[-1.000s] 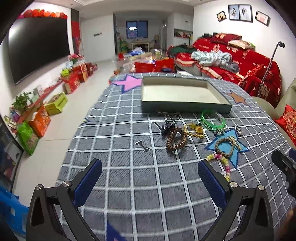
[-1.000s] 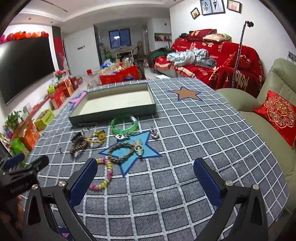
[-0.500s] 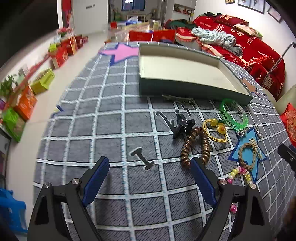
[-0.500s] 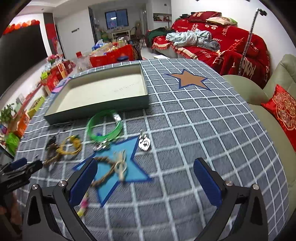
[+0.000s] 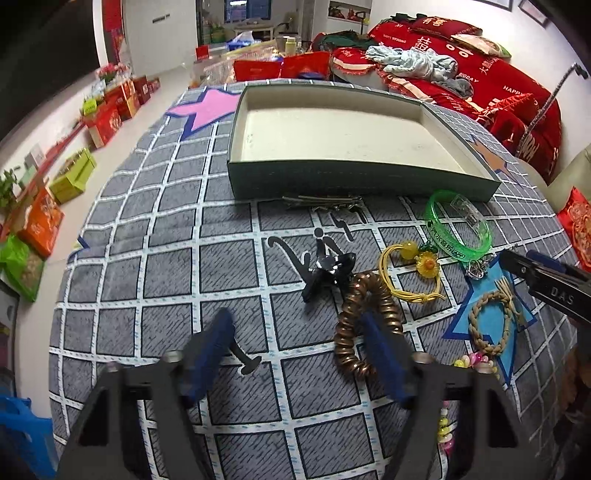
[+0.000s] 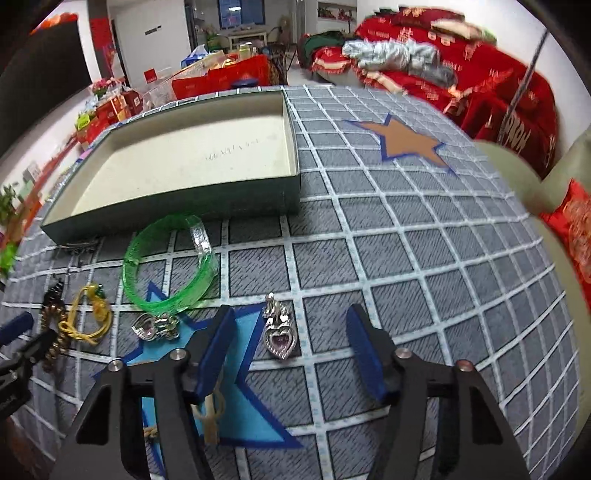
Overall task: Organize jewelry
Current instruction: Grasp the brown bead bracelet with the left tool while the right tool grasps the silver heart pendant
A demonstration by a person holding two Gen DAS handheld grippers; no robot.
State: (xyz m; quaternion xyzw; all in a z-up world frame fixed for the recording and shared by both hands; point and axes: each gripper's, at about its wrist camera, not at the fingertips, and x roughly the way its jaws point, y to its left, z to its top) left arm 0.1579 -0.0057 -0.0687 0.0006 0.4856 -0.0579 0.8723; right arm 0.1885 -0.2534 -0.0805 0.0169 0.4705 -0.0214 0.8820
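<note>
Now the left gripper [image 5: 300,334], jaws spread, hangs beside the brown coiled bracelet [image 5: 364,321]; the right gripper [image 6: 288,341], jaws spread too, frames the silver heart-shaped pendant [image 6: 279,334] lying on the grey checked tabletop [image 6: 424,258].

A grey checked tablecloth [image 5: 155,258] with pink [image 5: 207,109], orange [image 6: 406,142] and blue star patches covers the table. Behind it, a sofa draped in red covers [image 5: 491,85] runs along the white right-hand wall, a grey garment [image 5: 413,62] heaped on it. A dark television screen [image 5: 48,51] hangs on the left wall (above red and green gift boxes [image 5: 74,177] lining the pale floor). A window [image 6: 242,13] shows far back.
</note>
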